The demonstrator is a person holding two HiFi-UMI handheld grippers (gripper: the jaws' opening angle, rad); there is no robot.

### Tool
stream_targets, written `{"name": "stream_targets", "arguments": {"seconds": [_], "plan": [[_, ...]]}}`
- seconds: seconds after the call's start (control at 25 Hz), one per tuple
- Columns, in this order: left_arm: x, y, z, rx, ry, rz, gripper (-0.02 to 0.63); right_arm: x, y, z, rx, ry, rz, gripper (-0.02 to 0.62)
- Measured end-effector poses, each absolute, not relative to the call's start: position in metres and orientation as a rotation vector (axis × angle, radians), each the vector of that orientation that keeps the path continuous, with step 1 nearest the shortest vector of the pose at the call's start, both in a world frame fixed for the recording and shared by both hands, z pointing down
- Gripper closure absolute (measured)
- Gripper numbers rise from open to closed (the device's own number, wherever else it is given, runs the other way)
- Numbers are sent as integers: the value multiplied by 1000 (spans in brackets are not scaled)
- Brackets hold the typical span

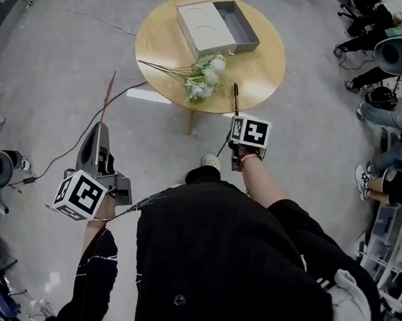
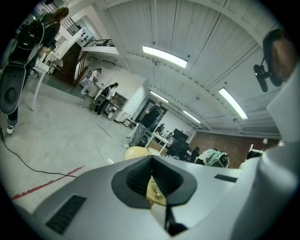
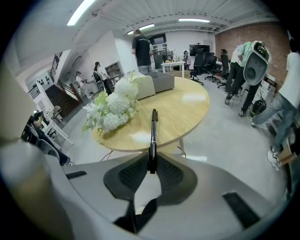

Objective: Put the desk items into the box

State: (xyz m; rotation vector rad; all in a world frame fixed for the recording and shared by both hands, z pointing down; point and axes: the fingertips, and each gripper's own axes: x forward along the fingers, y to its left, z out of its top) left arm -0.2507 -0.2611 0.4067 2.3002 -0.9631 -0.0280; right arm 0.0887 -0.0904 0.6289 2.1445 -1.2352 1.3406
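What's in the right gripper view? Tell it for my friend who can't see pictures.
The right gripper pinches a black pen between its jaws, pointing it at a round wooden table. White flowers and a grey box lie on the table, with people and office chairs behind.

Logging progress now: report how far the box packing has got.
Done: nothing shows inside the box. In hand: the right hand-held gripper is shut on a black pen. Left: that pen and the flowers lying on the table go in.
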Motion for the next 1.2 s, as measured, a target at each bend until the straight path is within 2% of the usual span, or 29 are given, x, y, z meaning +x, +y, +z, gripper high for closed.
{"name": "stream_targets", "arguments": {"seconds": [0.8, 1.2], "plan": [[-178, -214, 396, 2490, -430, 67, 595, 85, 58, 539, 2783, -1000, 1292, 534], [-117, -172, 406, 2509, -201, 163, 595, 95, 127, 481, 2976, -879, 1043, 534]]}}
